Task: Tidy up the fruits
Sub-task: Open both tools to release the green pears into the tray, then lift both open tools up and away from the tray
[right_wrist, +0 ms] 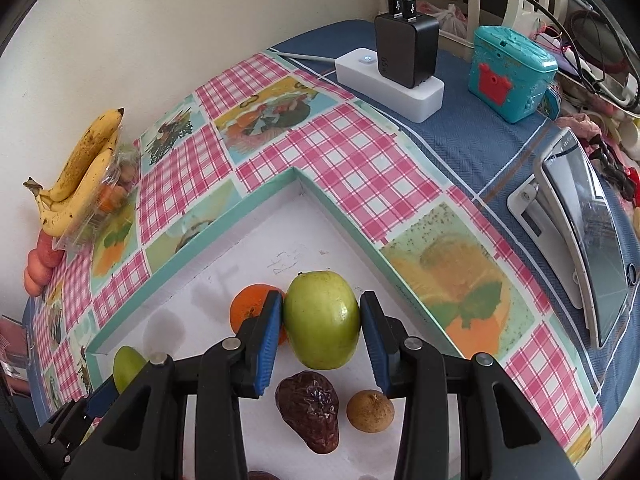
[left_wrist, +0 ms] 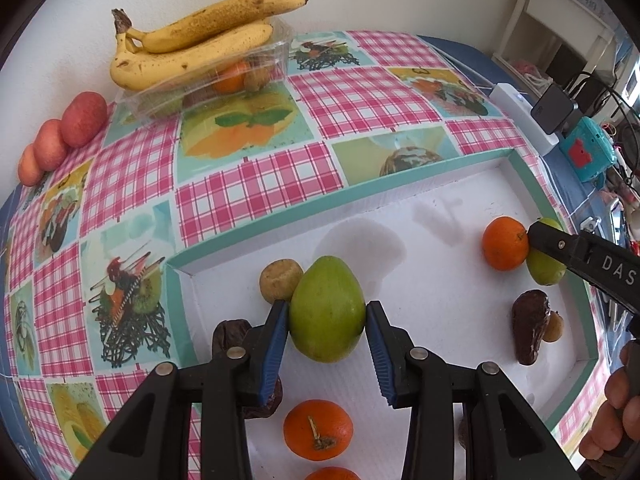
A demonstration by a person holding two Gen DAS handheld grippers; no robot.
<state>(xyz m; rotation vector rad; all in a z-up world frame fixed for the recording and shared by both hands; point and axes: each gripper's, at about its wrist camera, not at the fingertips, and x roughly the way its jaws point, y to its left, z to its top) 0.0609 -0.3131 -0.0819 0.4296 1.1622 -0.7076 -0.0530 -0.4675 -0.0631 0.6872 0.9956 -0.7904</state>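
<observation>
The tablecloth [left_wrist: 256, 192] was pink-and-white plaid with turquoise fruit panels. Bananas [left_wrist: 192, 40] were yellow, brown-speckled; the tray [left_wrist: 460, 200] white, teal-rimmed; gripper pads [left_wrist: 274, 350] blue; the toy box [right_wrist: 508, 72] turquoise.

Left wrist view count: 2 bananas [left_wrist: 200, 40], 3 red apples [left_wrist: 64, 136], 2 green fruits [left_wrist: 326, 308], 4 oranges [left_wrist: 505, 243] (one in container), 2 grippers [left_wrist: 326, 360].

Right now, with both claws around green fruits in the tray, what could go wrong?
1. The right claw has an orange touching its left finger; closing or lifting may roll the orange.
2. The left claw holds the green fruit only at its sides, so it may slip.
3. A small brown fruit leans against that fruit and may roll.
</observation>
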